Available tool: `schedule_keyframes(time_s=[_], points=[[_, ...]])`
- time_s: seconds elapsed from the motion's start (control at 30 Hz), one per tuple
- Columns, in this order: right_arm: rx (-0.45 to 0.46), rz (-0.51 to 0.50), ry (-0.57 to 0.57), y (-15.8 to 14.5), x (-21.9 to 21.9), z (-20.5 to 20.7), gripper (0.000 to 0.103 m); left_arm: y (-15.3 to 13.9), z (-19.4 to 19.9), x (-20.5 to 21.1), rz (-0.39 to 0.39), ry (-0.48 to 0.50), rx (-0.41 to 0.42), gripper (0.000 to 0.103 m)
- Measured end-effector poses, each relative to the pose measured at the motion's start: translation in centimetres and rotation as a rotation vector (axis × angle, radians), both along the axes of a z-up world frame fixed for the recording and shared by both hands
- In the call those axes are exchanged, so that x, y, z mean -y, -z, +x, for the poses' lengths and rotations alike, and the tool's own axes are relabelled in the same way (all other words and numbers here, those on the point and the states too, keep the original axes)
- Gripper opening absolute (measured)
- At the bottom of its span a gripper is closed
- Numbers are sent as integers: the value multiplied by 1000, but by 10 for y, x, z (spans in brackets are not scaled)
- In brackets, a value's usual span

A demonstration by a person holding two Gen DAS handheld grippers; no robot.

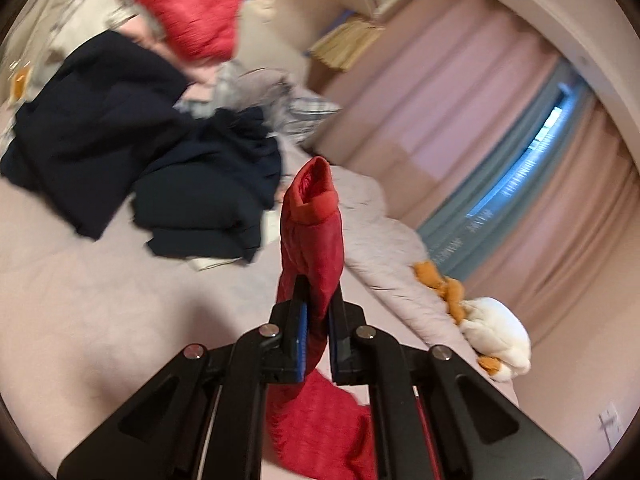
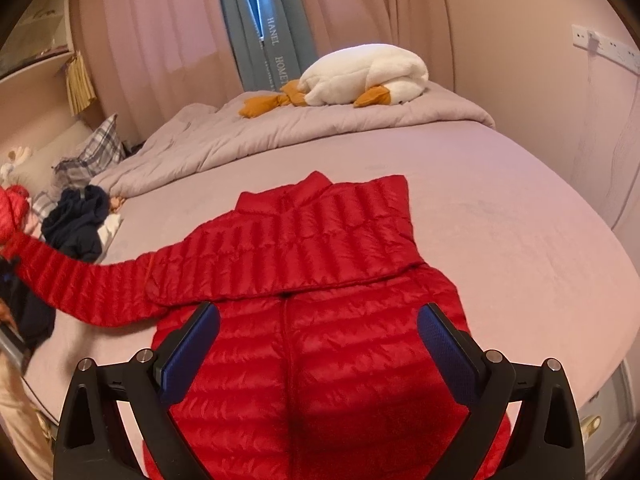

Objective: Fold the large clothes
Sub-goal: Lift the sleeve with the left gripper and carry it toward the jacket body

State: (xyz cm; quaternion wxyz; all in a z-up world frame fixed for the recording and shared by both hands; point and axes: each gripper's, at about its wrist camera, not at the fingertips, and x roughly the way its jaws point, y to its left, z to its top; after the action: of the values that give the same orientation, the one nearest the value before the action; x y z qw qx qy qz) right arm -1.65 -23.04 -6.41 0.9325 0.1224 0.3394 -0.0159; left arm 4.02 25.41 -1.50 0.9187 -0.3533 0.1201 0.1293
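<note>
At the far left of the right wrist view, dark clothes (image 2: 76, 220) are heaped on the bed (image 2: 500, 240) beside a plaid pillow (image 2: 96, 152), and one sleeve (image 2: 80, 284) of the red jacket (image 2: 320, 320) is stretched out toward that edge, lifted off the sheet. In the left wrist view the same sleeve (image 1: 312, 248) is seen clamped between the pads of the left gripper (image 1: 318, 312), with the cuff (image 1: 316, 192) standing up past the fingertips and the rest of the red fabric hanging below the jaws; this view is blurred, but a pile of dark clothes (image 1: 140, 152) and another red garment (image 1: 184, 12) can be made out beyond it on the bed (image 1: 80, 320). Further right, the body of the red jacket is spread flat across the middle of the mattress, collar pointing away, and the other sleeve is folded across the chest. The right gripper (image 2: 318, 356) is held above the lower part of the jacket with its blue-padded fingers (image 2: 192, 348) spread wide, nothing being gripped between them. Behind the jacket a grey quilt (image 2: 280, 128) is bunched along the far edge, and a white and orange plush toy (image 2: 360, 76) is laid on it, near the curtains (image 2: 160, 40). A wall (image 2: 560, 120) with a socket strip (image 2: 604, 52) is seen at the far right.
</note>
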Motion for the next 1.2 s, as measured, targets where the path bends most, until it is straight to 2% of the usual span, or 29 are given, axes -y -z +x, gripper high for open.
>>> schedule_keyframes(time_s=[0.13,0.3,0.53,0.87,1.2], points=[[1,18,7,3,10,-1,99,-25,1,29,31,78,43,7],[13,26,17,1,21,-3,99,-53,-7,75,116,161,114,7],[45,37,26,-3,36,-8,99,-78,-12,136,197,314,163,7],[44,62,83,1,58,-18,99,-77,-7,203,253,542,147,7],[49,83,114,2,69,-24,99,-51,-8,274,306,758,70,7]])
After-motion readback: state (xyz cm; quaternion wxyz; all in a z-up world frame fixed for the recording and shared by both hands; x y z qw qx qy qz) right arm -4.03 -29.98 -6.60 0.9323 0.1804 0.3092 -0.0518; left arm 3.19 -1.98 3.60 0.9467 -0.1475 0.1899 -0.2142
